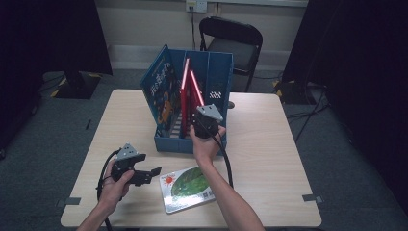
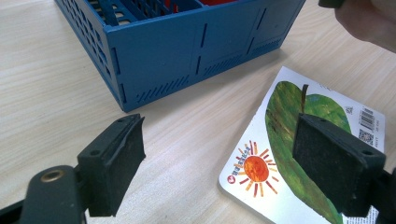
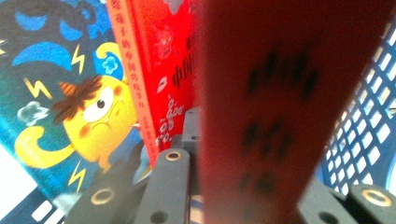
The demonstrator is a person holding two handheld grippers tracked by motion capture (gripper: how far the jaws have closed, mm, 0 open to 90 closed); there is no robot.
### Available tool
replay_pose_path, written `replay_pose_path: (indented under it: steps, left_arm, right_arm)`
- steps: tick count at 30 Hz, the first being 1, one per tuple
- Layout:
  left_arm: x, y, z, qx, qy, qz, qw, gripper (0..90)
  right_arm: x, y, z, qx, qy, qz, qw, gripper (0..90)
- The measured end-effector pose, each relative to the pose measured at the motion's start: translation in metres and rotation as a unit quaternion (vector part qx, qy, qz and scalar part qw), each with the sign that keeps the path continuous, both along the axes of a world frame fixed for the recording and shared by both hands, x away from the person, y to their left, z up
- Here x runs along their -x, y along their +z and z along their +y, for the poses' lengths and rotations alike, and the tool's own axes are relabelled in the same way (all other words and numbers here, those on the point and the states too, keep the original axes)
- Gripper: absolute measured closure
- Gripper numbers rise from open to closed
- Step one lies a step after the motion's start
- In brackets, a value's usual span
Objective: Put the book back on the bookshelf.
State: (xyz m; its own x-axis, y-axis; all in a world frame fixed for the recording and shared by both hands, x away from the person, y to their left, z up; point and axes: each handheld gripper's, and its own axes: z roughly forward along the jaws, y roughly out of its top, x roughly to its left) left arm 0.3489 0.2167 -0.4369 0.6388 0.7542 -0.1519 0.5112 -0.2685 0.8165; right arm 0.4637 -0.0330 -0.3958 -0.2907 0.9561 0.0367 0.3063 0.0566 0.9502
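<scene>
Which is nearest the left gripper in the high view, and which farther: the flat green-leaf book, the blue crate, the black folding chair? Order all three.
From the left gripper:
1. Green-leaf book, flat on the table just to its right.
2. Blue crate, ahead on the table, holding upright books.
3. Black folding chair, beyond the table's far edge.

Crate (image 1: 211, 139) on table (image 1: 269, 159), far middle. Three books stand inside crate. Flat book (image 1: 187, 188) lies near of crate. Chair (image 1: 232, 43) far behind table.
</scene>
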Motion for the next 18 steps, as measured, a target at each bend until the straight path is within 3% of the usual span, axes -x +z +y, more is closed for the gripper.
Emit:
replay_pose_path:
  steps: [13, 18]
  left_arm:
    - [0.000, 0.000, 0.000, 0.001, 0.001, 0.002, 1.0000, 16.7]
    - [0.000, 0.000, -0.001, -0.002, -0.002, 0.004, 1.0000, 16.7]
  right_arm:
    - [0.014, -0.004, -0.009, 0.018, 0.041, 0.007, 0.9990, 69.0]
    - [0.021, -0.011, -0.017, 0.027, 0.058, 0.023, 0.9977, 69.1]
